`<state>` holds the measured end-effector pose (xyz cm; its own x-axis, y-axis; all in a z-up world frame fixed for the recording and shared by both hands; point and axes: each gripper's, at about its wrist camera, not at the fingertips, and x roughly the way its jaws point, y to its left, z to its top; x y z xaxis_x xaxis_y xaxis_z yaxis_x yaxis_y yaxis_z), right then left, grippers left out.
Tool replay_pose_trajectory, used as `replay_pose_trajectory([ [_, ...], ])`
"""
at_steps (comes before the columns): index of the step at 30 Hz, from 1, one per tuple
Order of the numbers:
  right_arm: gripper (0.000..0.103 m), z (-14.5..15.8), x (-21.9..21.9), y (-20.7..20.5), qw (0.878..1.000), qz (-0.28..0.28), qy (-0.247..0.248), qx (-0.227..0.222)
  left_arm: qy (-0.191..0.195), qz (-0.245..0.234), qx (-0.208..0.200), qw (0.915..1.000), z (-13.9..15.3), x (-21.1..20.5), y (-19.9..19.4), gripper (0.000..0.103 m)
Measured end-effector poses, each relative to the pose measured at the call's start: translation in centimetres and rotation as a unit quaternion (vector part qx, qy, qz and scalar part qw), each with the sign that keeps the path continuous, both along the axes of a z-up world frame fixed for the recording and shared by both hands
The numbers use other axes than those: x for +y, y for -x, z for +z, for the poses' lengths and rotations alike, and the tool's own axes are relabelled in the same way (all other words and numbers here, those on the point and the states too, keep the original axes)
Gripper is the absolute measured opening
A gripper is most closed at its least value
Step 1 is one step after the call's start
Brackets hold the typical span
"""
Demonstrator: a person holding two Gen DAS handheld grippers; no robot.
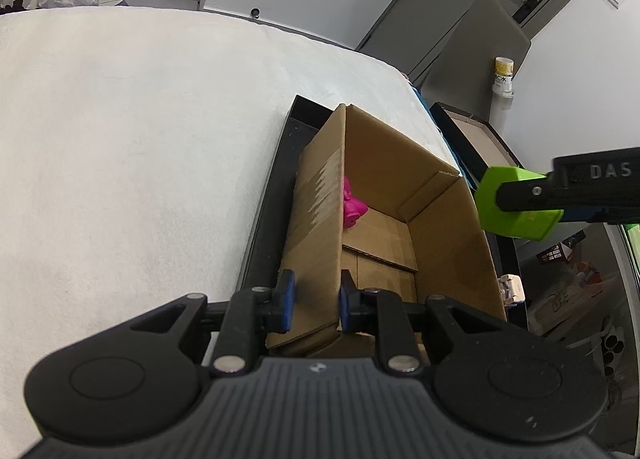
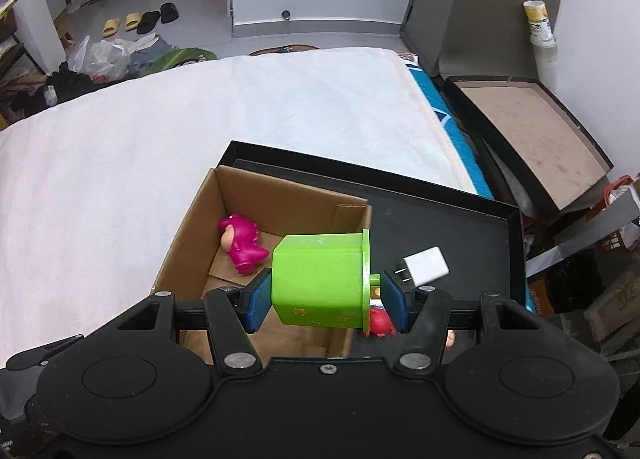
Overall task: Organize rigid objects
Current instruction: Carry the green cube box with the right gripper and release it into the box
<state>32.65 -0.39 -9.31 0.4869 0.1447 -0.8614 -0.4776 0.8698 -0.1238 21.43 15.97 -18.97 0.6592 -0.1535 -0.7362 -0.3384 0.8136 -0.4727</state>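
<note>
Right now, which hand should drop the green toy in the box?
Probably the right: its gripper already holds the green toy over the box. The left gripper is busy pinching the box wall.

My left tongs (image 1: 316, 305) cover the near corner of the brown cardboard box (image 1: 448, 219), whose left wall hides most of the bright pink toy figure (image 1: 354, 207) in that view. My right tongs (image 2: 326, 295) carry a lime-green plastic block (image 2: 320, 279) that screens part of the box floor and all but a sliver of a small red toy (image 2: 380, 324). The white plug adapter (image 2: 426, 265) has its prongs partly behind my right pad. The black shallow tray (image 2: 460, 227) runs under my tongs, its near edge hidden.
</note>
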Motion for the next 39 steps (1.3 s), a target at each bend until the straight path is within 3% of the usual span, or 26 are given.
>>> replay_pose_trajectory([
  [17, 0.056, -3.5, 3.0, -1.7, 0.999, 0.014, 0.033, 0.006, 0.015, 0.0, 0.0, 0.9999, -0.6, 0.3, -0.3, 0.021],
  [27, 0.056, -5.7, 5.1, -2.5, 0.998, 0.02, 0.065, -0.018, 0.022, 0.005, -0.001, 0.9997, -0.8, 0.6, 0.0, 0.021],
  [35, 0.074, -5.7, 4.6, -2.0, 0.997, 0.027, 0.07, -0.032, 0.024, 0.003, 0.001, 0.9997, -0.8, 0.7, -0.1, 0.021],
  [39, 0.077, -5.1, 4.0, -1.8, 0.997, 0.029, 0.066, -0.038, 0.02, 0.003, 0.003, 0.9998, -0.9, 0.6, -0.1, 0.021],
])
